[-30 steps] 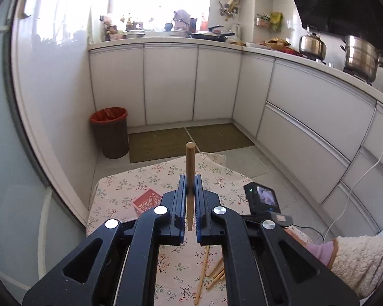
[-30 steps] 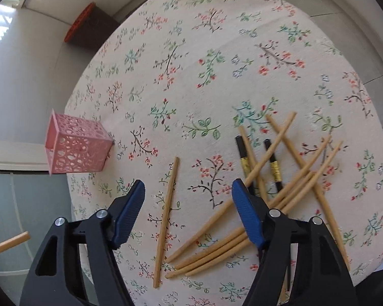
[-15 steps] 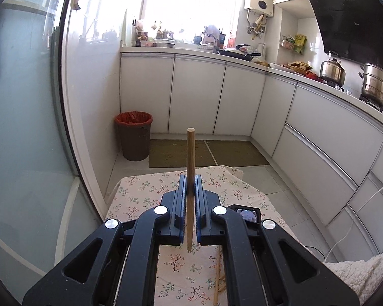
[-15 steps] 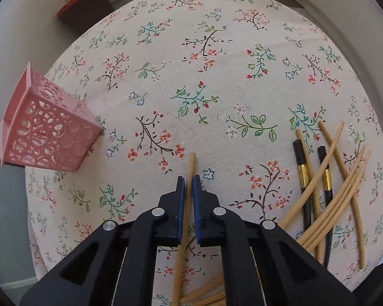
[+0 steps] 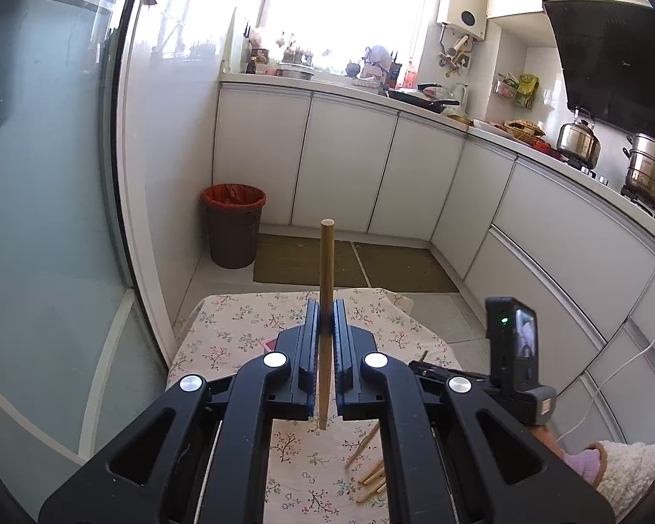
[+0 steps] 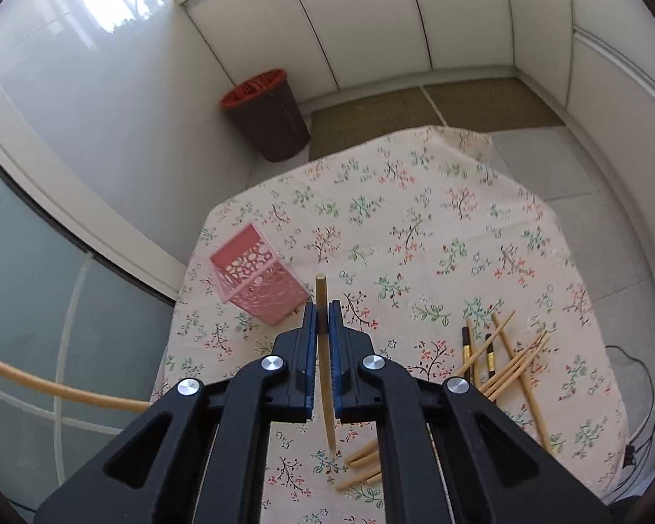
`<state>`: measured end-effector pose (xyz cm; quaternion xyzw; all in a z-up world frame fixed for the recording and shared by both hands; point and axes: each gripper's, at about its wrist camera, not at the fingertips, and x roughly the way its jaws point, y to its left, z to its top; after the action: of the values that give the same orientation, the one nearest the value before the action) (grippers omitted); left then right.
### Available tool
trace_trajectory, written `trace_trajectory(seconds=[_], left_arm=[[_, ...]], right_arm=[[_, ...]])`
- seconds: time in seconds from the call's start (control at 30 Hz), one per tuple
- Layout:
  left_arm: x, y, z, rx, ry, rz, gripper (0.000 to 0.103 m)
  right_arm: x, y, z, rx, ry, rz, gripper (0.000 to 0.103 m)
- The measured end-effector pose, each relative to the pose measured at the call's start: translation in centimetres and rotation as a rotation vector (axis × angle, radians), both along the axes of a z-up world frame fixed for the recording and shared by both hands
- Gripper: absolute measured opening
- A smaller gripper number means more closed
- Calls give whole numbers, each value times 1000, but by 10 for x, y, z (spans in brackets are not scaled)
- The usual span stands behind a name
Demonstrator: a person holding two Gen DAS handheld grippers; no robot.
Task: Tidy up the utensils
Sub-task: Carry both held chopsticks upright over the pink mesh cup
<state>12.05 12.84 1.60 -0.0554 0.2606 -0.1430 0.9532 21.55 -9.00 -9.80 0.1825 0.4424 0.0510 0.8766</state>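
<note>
Two chopsticks are in your grip: your left gripper (image 5: 326, 327) pinches one chopstick (image 5: 326, 270) upright above the tabletop (image 5: 240, 327), and your right gripper (image 6: 322, 327) pinches another chopstick (image 6: 323, 358) just beside the pink basket (image 6: 257, 284); loose chopsticks (image 6: 506, 367) lie to the right.

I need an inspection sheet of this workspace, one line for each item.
Surface: floral tablecloth covers the table.
Job's things: pink holder lying on its side; loose chopsticks piled on the cloth, two of them black with gold bands.
Clutter: nothing seen.
Grippers: left tongs shut on a wooden chopstick; right tongs shut on another chopstick.
Cables: dark cable beside the table; white cable along the cabinets.
Surroundings: bin, floor mats, pots on the stove.
</note>
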Motion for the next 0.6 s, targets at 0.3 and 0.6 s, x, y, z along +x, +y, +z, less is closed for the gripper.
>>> trace_trajectory(seconds=[0.3, 0.6], left_arm=[[31, -6, 7, 6, 16, 39, 5], [85, -5, -12, 9, 49, 120, 5]], right_arm=[[-4, -18, 102, -22, -199, -5, 6], [39, -13, 136, 8, -286, 4, 6]])
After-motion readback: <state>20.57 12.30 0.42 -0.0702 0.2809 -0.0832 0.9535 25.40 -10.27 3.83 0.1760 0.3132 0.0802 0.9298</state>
